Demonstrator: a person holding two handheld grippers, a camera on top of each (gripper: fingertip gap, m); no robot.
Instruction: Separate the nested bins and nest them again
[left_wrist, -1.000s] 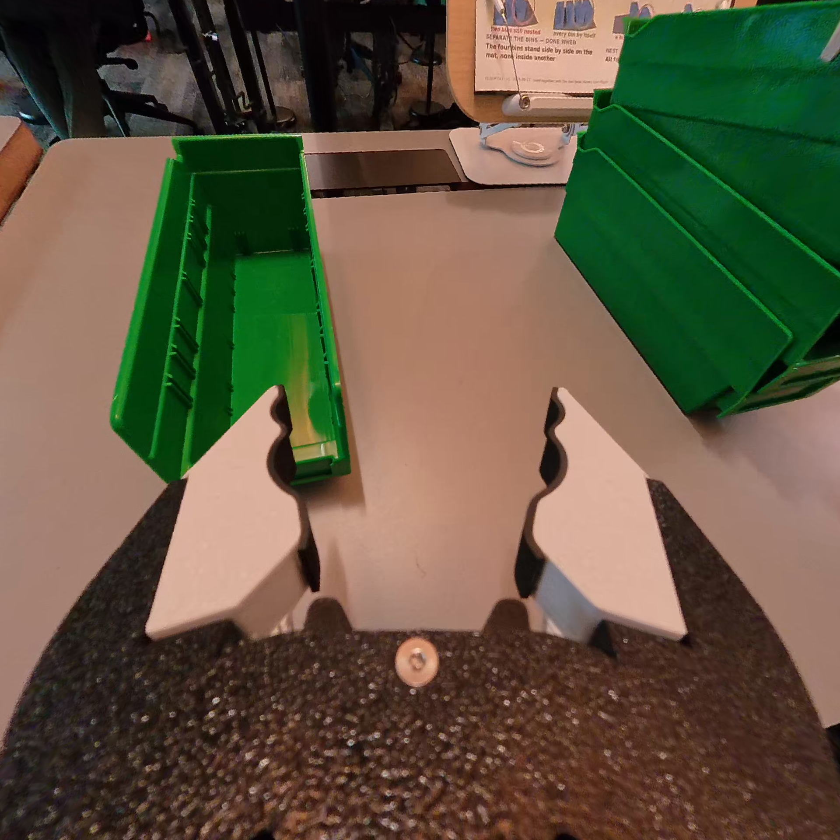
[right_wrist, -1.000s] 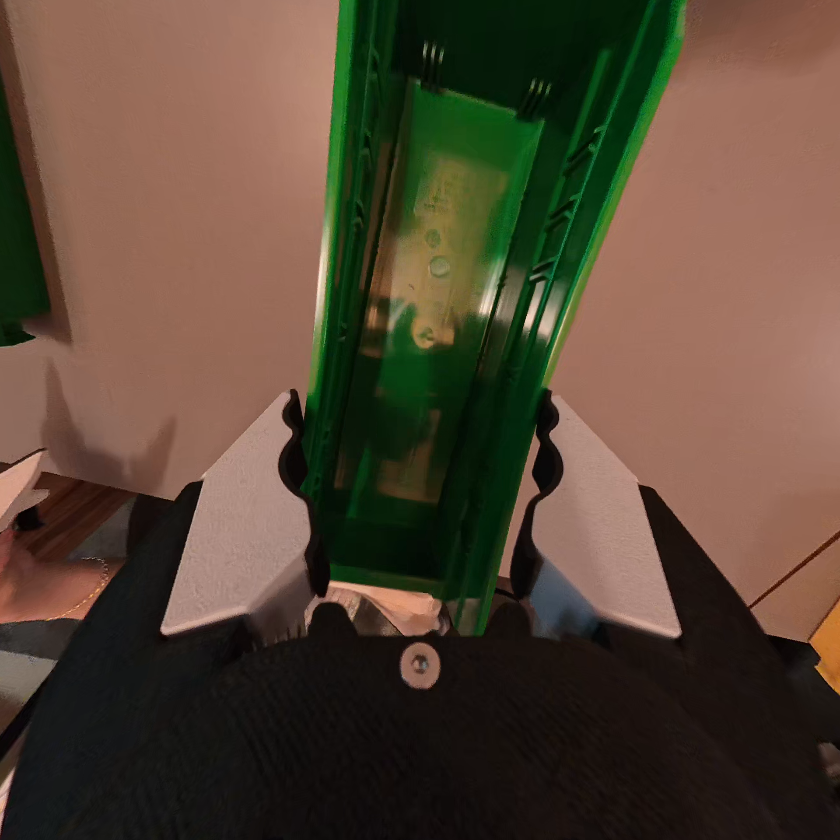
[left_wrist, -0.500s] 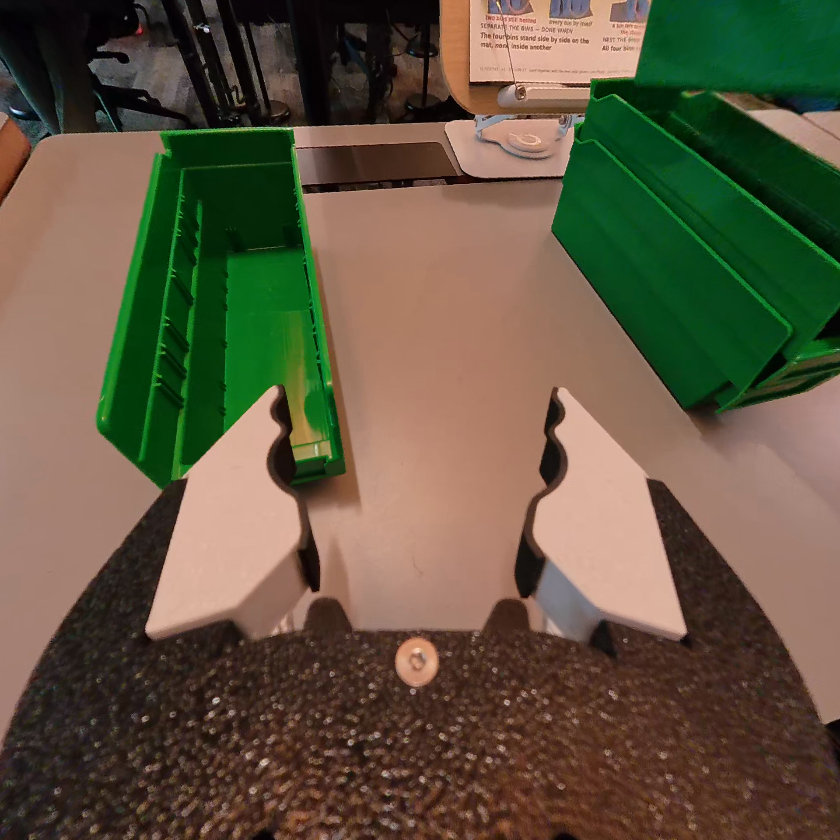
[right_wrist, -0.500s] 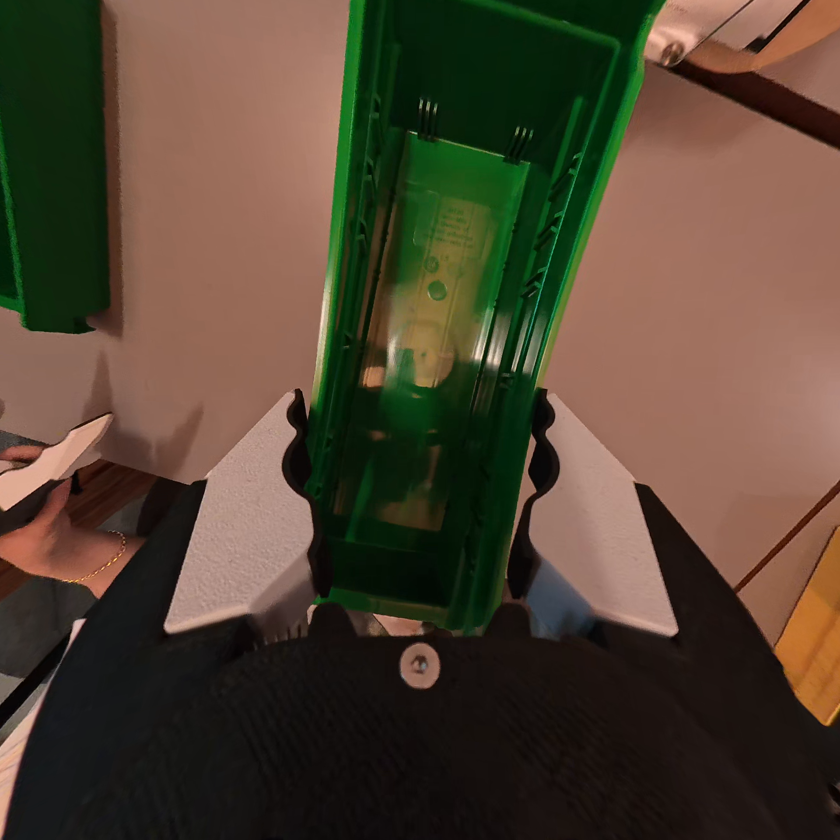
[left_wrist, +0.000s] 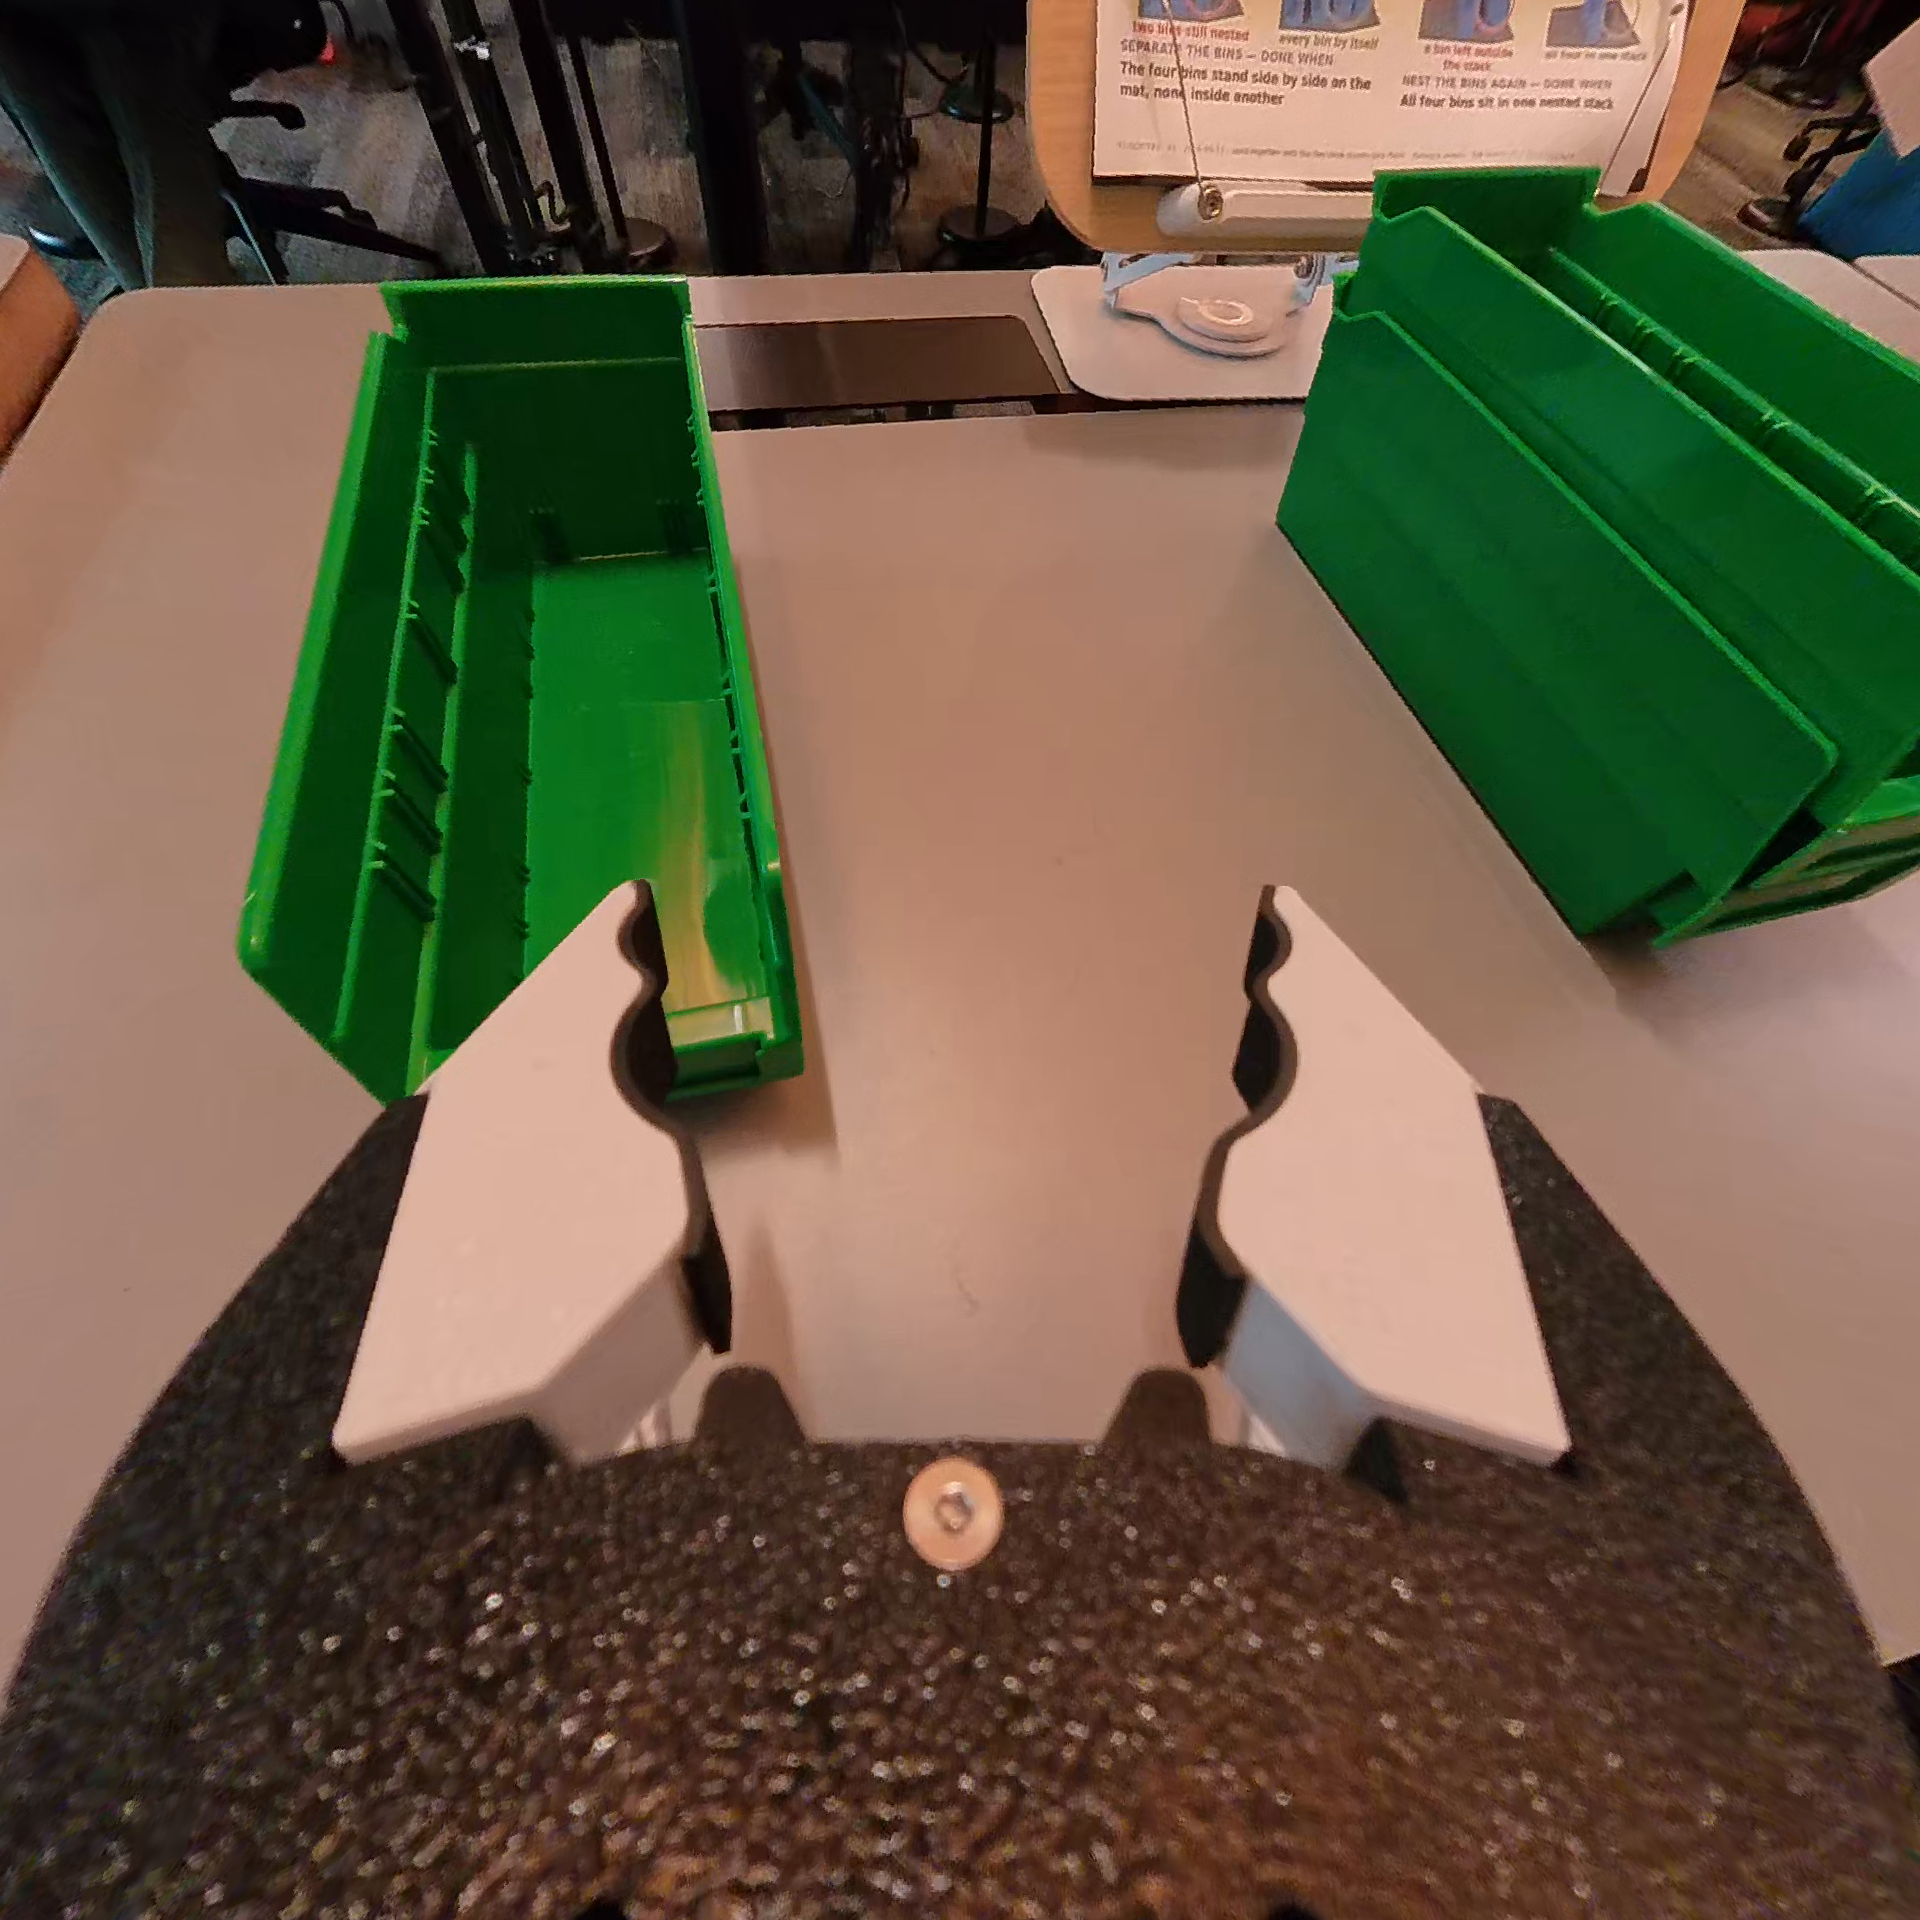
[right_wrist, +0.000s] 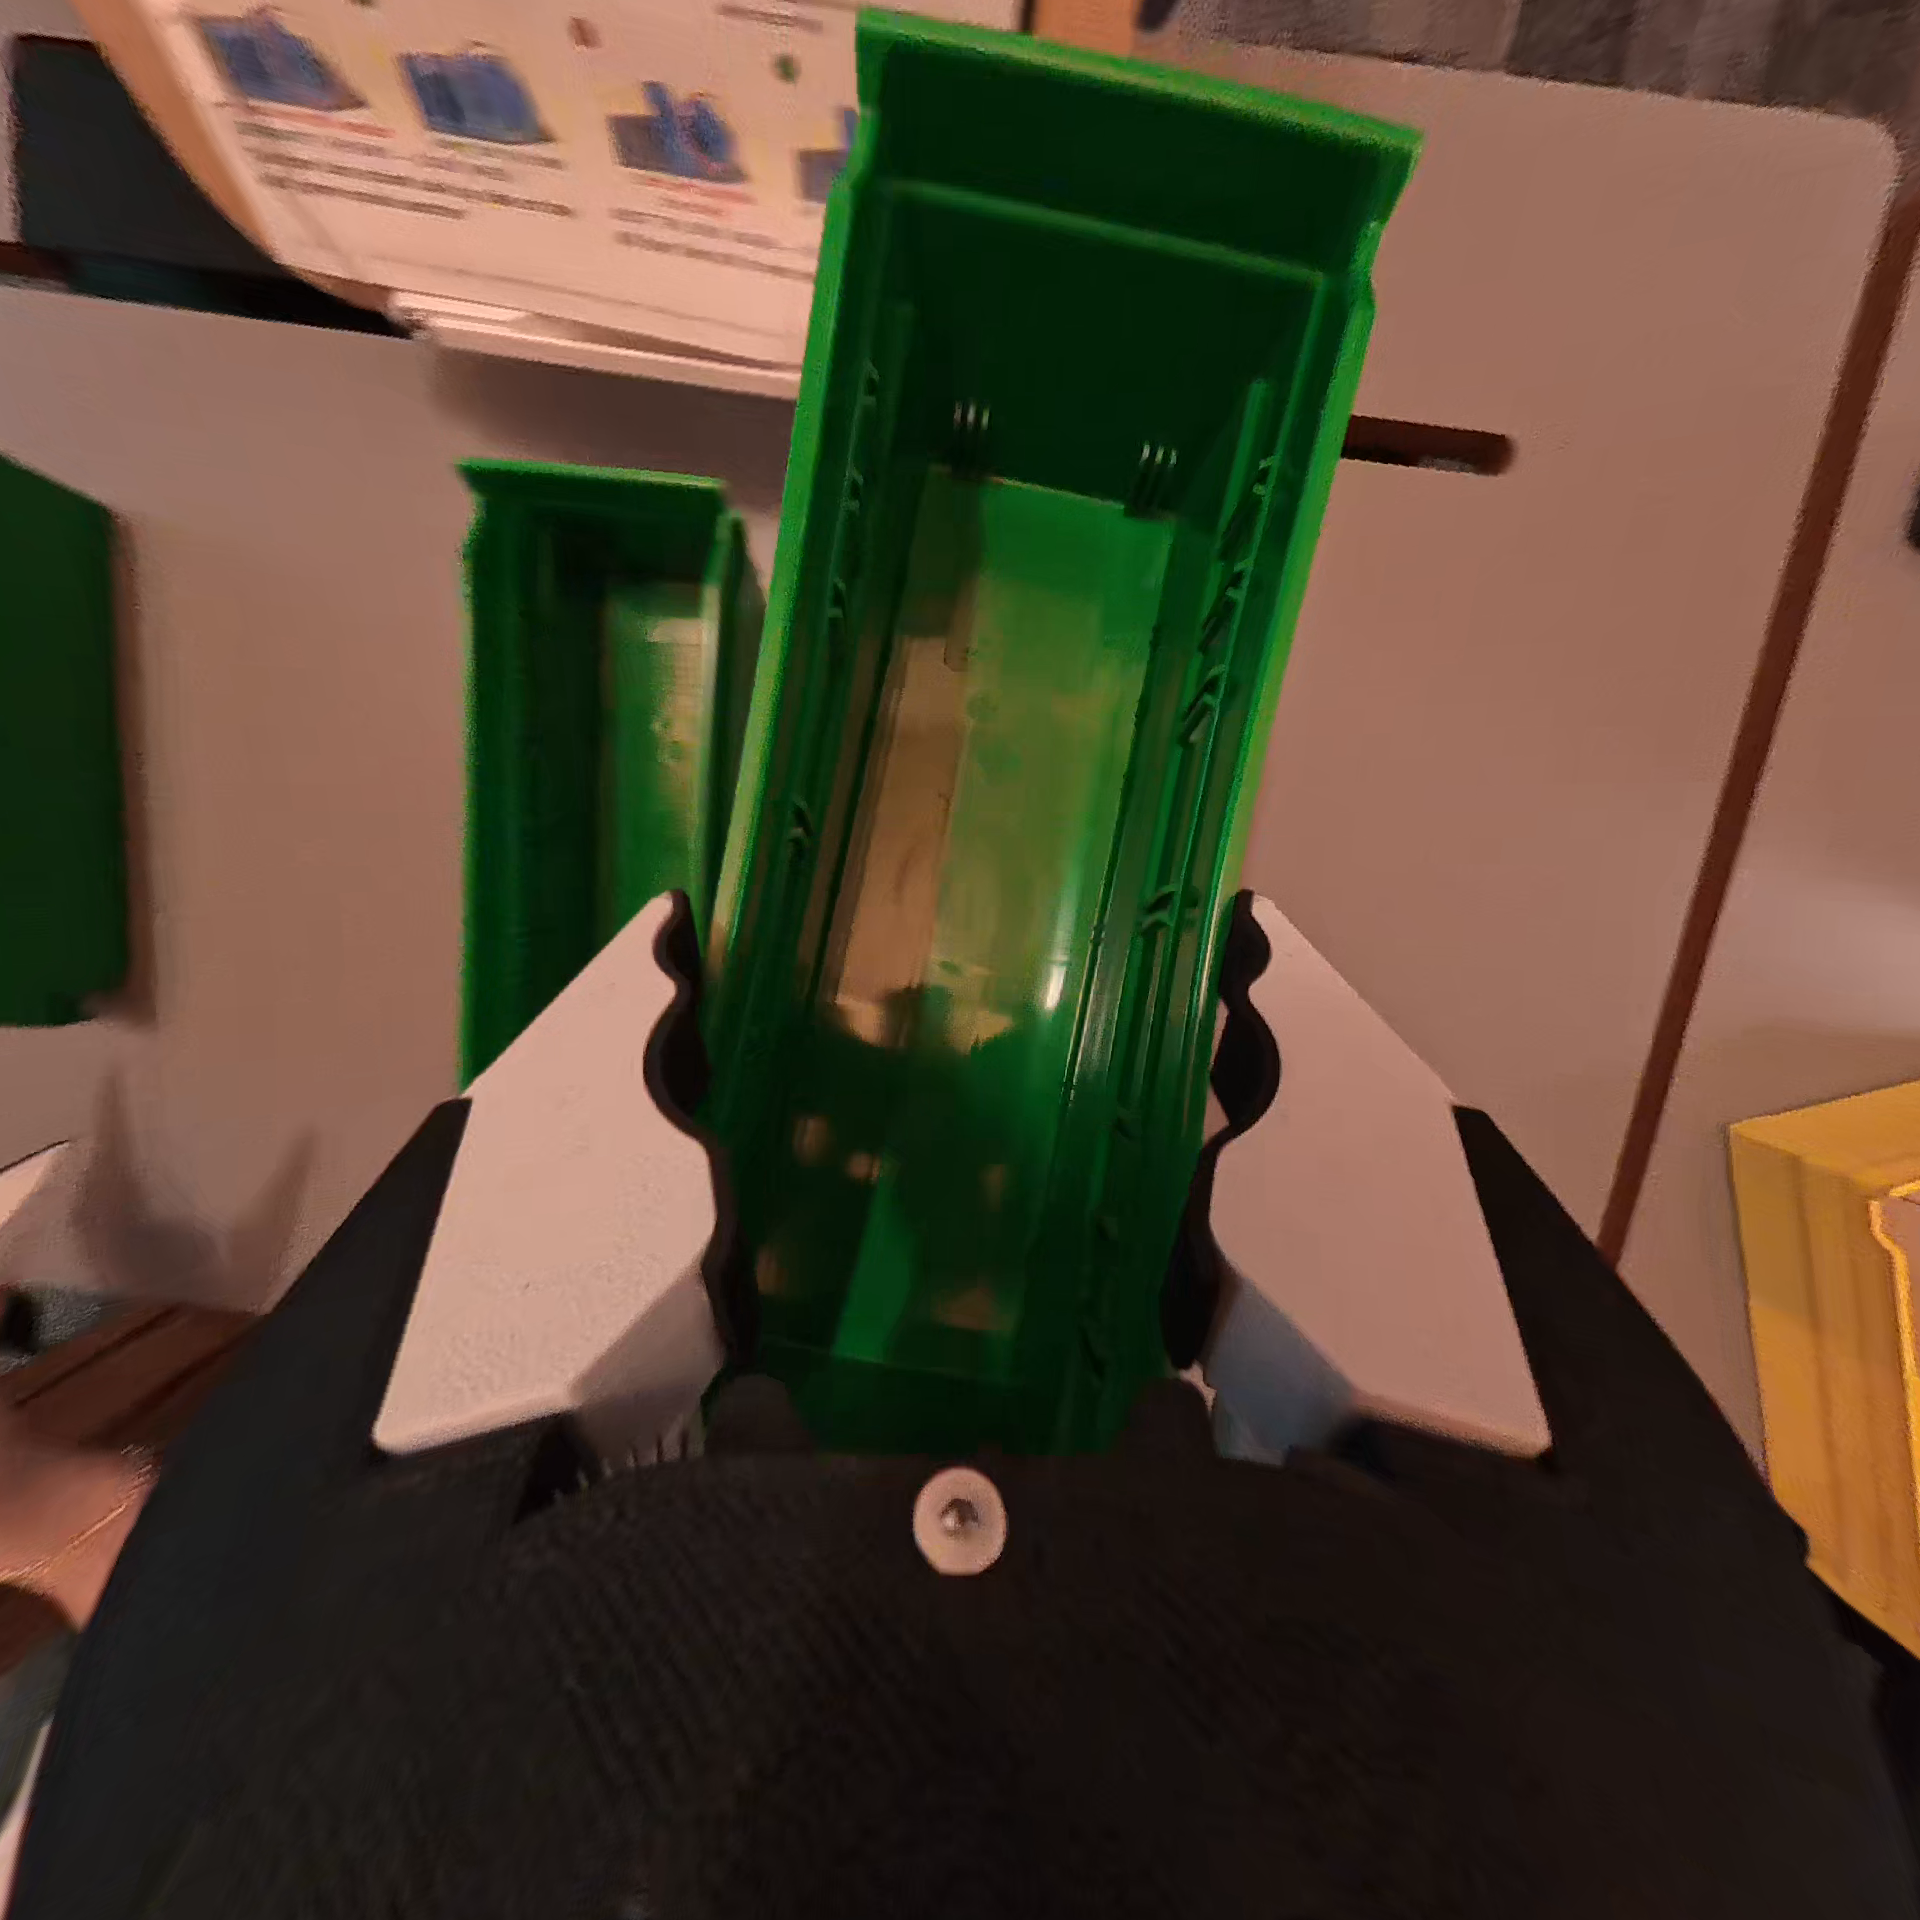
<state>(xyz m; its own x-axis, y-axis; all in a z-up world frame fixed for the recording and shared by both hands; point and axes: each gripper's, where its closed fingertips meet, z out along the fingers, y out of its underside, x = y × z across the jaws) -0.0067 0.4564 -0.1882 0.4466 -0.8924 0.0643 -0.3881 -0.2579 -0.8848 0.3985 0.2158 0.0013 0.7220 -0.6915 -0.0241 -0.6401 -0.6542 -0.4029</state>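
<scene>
- Far left on the table (left_wrist: 987, 727) lies the one freed bin (left_wrist: 520, 675), upright, open side up, alone. Its long axis runs from near me to the far edge, the tall back wall at the far end and the low front lip toward me.
- My left gripper (left_wrist: 951, 997) hangs just beside that bin's near end, jaws spread wide, nothing between them, only bare tabletop in the gap.
- Right of the gap, well apart, sits the remaining stack (left_wrist: 1621, 582): at least two bins nested, tipped over toward the left, long axis angled from near right to far left. I cannot count the layers for certain.
- My right gripper (right_wrist: 956, 1091) is closed on the lifted bin (right_wrist: 1029, 779), one finger pressed on each long side wall at its near end. The bin points straight away from me along my fingers, its open side facing the camera, its tall end wall farthest off. It hangs over the table to the right of the freed bin, which lies roughly parallel.
- I judge the separating about half done: one bin down, one in my grip waiting to be set beside it, the stack unpulled, and all the re-nesting ahead.
</scene>
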